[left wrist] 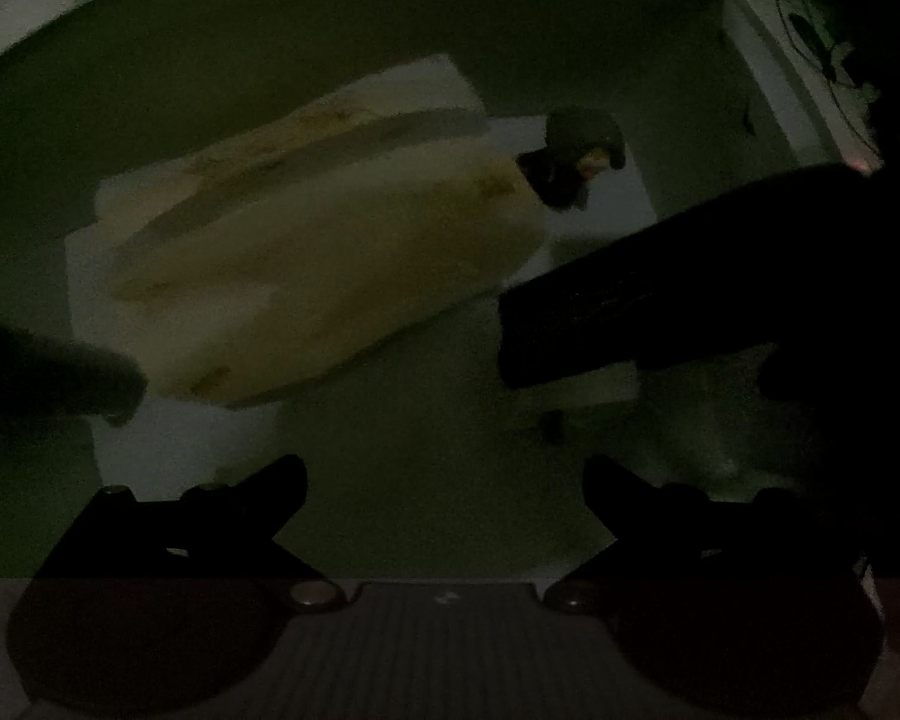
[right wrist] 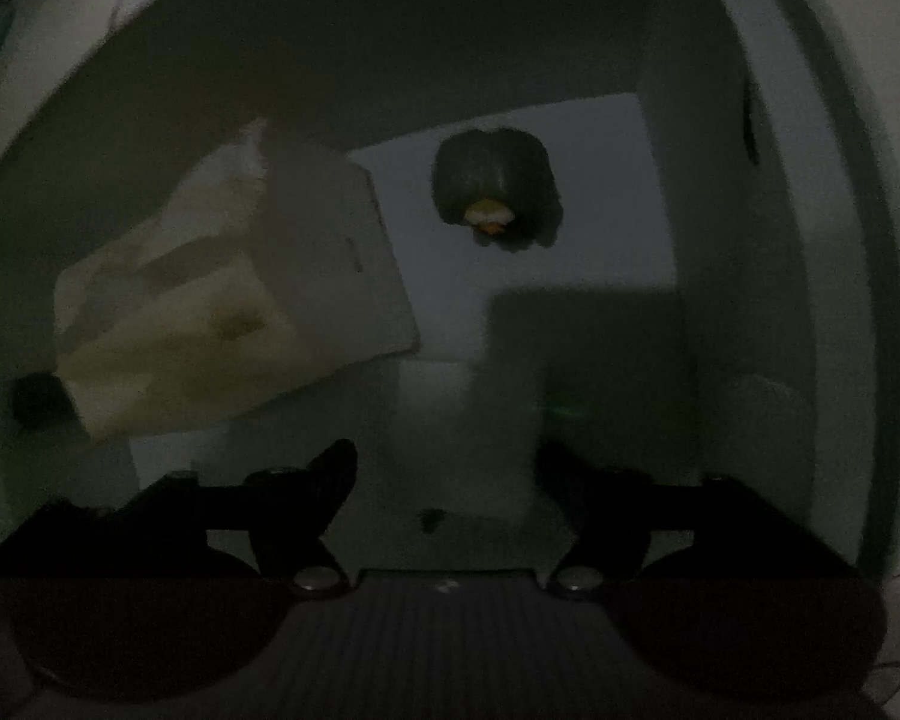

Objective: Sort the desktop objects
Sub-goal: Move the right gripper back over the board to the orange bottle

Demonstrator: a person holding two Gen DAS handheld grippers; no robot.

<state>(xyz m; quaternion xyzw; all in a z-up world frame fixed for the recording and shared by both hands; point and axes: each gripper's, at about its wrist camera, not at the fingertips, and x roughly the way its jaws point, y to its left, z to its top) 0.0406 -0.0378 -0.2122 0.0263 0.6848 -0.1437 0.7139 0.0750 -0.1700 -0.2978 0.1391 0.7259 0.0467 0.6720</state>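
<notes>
The scene is very dark. A large cream box (left wrist: 306, 252) lies tilted on a pale sheet (left wrist: 594, 180) on the green desk; it also shows in the right wrist view (right wrist: 174, 324). A small dark round object with an orange spot (right wrist: 495, 192) sits on the sheet beyond the box, also in the left wrist view (left wrist: 582, 150). My left gripper (left wrist: 444, 480) is open and empty above the desk. My right gripper (right wrist: 447, 468) is open and empty; its dark body (left wrist: 690, 288) reaches in from the right in the left wrist view.
A dark cylinder-like object (left wrist: 60, 372) lies at the left of the box, also in the right wrist view (right wrist: 39, 399). A small dark speck (right wrist: 432, 519) lies on the desk between my right fingers. A pale wall (right wrist: 822, 120) curves around the desk's far and right sides.
</notes>
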